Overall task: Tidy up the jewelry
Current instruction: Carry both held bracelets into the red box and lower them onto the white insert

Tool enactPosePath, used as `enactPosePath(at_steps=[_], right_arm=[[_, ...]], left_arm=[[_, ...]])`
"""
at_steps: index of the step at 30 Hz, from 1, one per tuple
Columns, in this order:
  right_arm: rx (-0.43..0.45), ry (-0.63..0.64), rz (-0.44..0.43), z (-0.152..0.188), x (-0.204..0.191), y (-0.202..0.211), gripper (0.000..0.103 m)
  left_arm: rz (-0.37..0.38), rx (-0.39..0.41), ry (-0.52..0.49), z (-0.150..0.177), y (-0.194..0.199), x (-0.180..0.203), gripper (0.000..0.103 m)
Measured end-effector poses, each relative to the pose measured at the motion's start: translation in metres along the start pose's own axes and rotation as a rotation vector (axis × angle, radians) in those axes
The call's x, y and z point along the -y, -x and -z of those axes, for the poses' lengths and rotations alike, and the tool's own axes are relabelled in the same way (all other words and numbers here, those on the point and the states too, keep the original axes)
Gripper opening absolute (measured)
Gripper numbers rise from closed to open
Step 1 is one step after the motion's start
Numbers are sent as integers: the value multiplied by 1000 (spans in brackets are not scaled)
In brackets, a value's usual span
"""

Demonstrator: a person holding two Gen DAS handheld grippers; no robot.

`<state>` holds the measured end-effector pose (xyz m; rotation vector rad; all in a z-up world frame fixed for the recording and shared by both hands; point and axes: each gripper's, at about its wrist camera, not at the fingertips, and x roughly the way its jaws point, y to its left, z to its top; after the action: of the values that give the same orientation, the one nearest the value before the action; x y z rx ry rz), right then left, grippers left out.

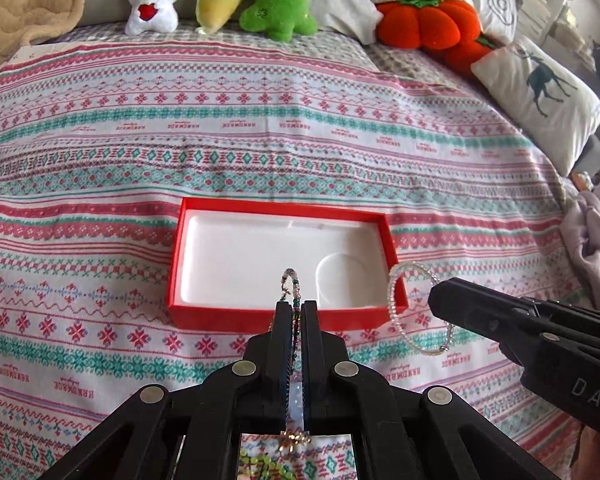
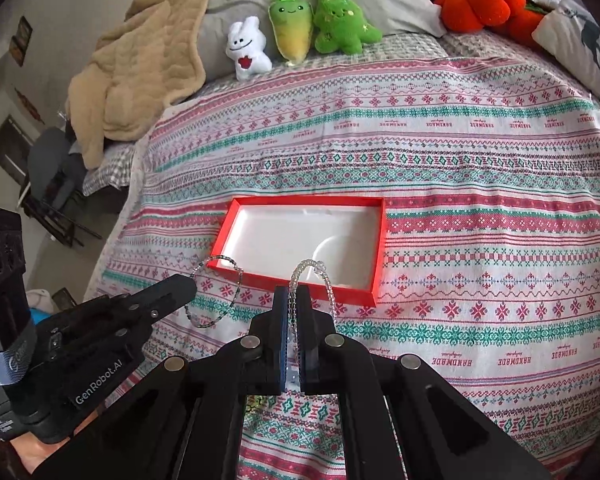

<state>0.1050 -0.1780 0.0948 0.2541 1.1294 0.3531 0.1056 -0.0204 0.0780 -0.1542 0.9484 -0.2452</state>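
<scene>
A red box (image 1: 220, 316) with a white moulded insert lies open on the patterned bedspread, and I see nothing inside it. My left gripper (image 1: 297, 306) hovers just before the box's near wall, shut on a multicoloured beaded bracelet (image 1: 289, 271) whose loop pokes up past the fingertips. To its right, my right gripper (image 1: 436, 300) is shut on a clear beaded bracelet (image 1: 392, 296) that hangs as a ring by the box's right corner. In the right wrist view, the right gripper (image 2: 293, 292) pinches the clear bracelet (image 2: 329, 288) over the box's (image 2: 376, 248) near edge. The left gripper (image 2: 190, 280) holds the multicoloured bracelet (image 2: 220, 257) at left.
Plush toys (image 1: 152, 4) and pillows (image 1: 540, 96) line the far side of the bed. A beige blanket (image 2: 140, 68) is heaped at the back left. The bed's left edge drops to a dark chair (image 2: 56, 184). Lilac cloth (image 1: 596, 240) lies at the right.
</scene>
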Motion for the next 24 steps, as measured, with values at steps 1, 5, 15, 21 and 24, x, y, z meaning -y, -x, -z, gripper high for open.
enactPosePath(at_steps=[1, 5, 15, 21, 24], right_arm=[[9, -3, 1, -3, 0, -1, 4], [33, -31, -6, -13, 3, -9, 4], [54, -91, 8, -28, 11, -33, 4], [32, -82, 24, -31, 8, -53, 4], [19, -73, -15, -32, 3, -60, 4]], left_arm=[[10, 0, -3, -3, -4, 1, 0], [50, 0, -5, -12, -17, 3, 0], [142, 23, 45, -29, -52, -14, 0], [53, 0, 48, -25, -72, -33, 0], [2, -1, 29, -24, -76, -40, 0]])
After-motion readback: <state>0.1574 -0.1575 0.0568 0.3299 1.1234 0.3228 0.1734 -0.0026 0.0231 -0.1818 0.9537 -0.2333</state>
